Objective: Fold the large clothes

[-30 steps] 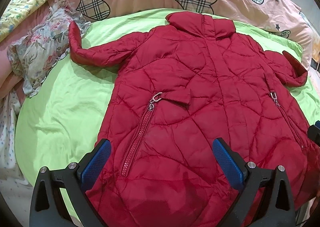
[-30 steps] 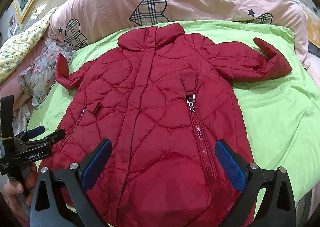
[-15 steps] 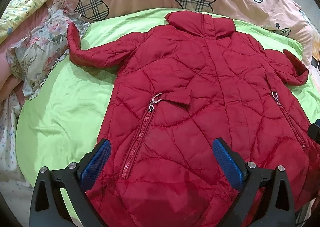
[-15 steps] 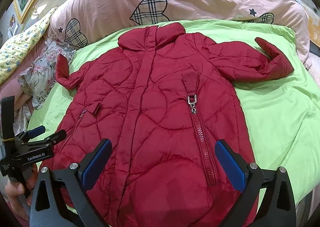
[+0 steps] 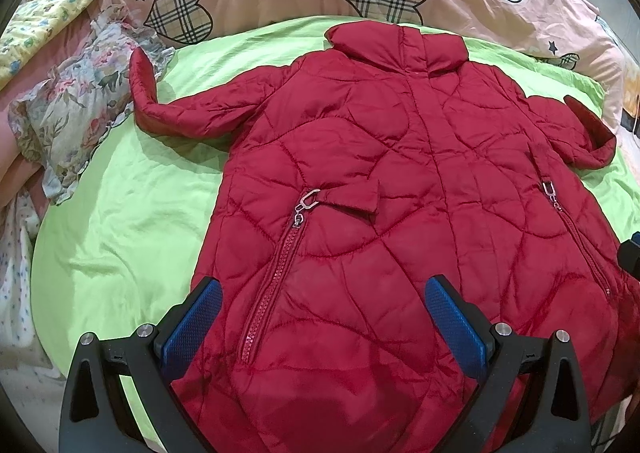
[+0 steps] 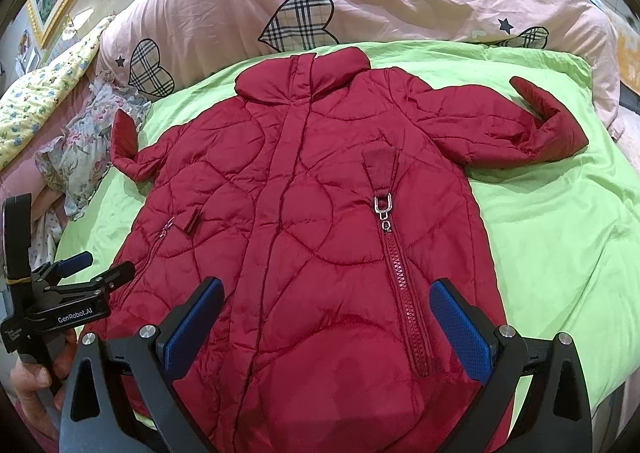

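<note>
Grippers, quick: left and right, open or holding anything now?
Left gripper: open, empty, over the red coat.
Right gripper: open, empty.

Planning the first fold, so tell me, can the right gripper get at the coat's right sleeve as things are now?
Probably yes. The right gripper hovers open over the coat's hem, and the right sleeve lies spread on the green sheet with nothing on it or across the way.

Red quilted coat [image 5: 400, 193] spread flat on green sheet [image 5: 120, 233], left hand-held gripper [image 5: 324, 317] spread wide above hem
</note>
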`<state>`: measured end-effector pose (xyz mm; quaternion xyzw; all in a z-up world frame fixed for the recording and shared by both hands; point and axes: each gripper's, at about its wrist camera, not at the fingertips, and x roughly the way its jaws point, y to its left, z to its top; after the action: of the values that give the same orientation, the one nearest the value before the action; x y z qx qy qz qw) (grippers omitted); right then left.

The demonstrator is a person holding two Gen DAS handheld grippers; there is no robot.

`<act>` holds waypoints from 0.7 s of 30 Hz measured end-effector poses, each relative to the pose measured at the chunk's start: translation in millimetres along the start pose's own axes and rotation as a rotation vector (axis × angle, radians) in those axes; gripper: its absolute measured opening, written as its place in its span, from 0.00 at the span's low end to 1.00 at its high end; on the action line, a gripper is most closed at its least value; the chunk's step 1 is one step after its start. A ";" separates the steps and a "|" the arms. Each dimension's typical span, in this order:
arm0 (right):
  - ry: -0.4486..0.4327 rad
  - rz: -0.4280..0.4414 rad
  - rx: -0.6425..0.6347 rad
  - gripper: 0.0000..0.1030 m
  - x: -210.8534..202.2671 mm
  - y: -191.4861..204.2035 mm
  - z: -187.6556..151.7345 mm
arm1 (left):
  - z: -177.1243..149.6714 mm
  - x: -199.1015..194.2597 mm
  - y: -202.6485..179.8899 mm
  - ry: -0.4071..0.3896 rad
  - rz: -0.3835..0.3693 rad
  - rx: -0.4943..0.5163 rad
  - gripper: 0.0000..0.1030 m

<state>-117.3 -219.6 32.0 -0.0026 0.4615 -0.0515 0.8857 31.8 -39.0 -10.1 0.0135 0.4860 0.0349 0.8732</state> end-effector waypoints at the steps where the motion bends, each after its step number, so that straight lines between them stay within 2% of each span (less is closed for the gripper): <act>1: 0.000 0.001 0.000 1.00 0.1 -0.4 0.4 | 0.4 0.3 -0.1 0.001 -0.001 0.001 0.99; 21: -0.011 0.004 0.024 1.00 -2.7 -14.9 10.3 | 11.3 7.0 -2.1 -0.002 -0.010 0.008 0.99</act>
<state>-111.7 -234.6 40.9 0.0087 0.4561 -0.0553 0.8882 45.1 -40.4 -10.1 0.0147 0.4853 0.0288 0.8738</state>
